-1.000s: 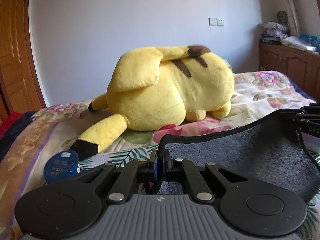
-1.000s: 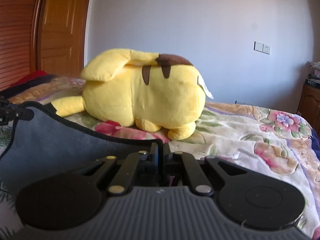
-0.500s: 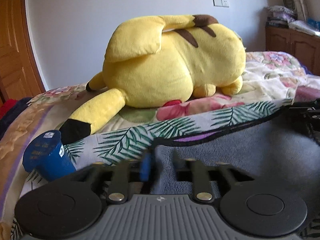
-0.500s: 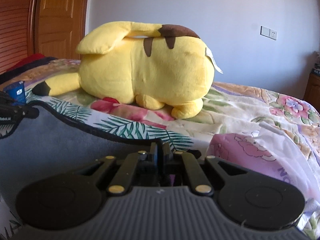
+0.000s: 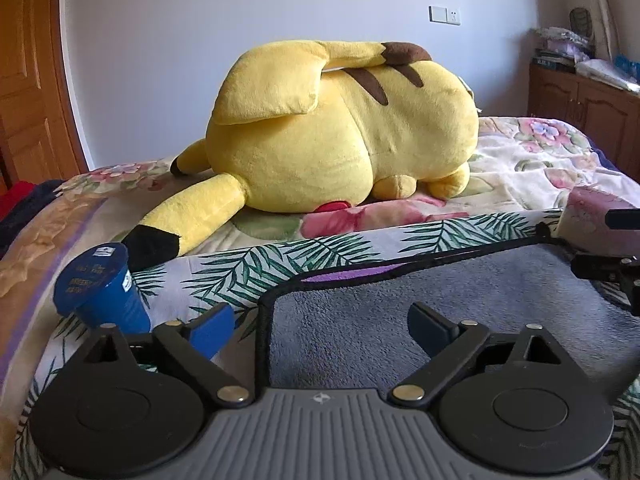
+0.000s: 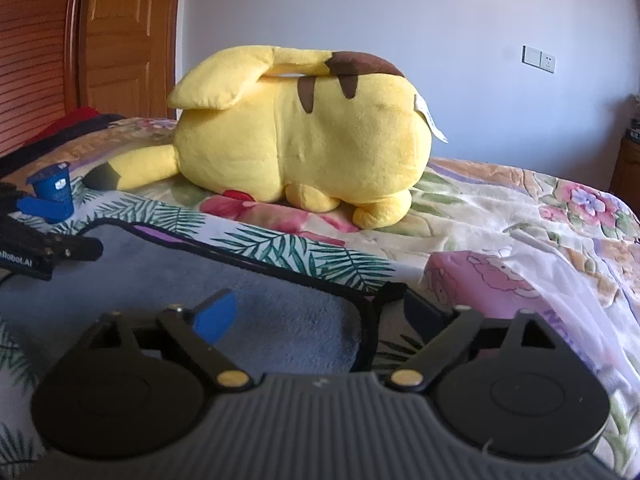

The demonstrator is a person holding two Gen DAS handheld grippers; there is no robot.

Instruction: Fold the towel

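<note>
A grey towel with black trim (image 5: 460,296) lies flat on the leaf-print sheet, folded over itself. My left gripper (image 5: 320,326) is open above the towel's near left corner, touching nothing. My right gripper (image 6: 316,312) is open above the towel's (image 6: 208,280) near right corner, also empty. The right gripper shows at the right edge of the left wrist view (image 5: 612,272), and the left gripper at the left edge of the right wrist view (image 6: 44,248).
A big yellow plush toy (image 5: 340,132) lies on the bed behind the towel. A blue cup (image 5: 100,284) lies left of the towel. A pink printed bag (image 6: 500,284) lies to the right. A wooden cabinet (image 5: 580,96) stands far right.
Both grippers carried the towel's edge forward and down onto the bed, then opened and let go. The towel now lies flat.
</note>
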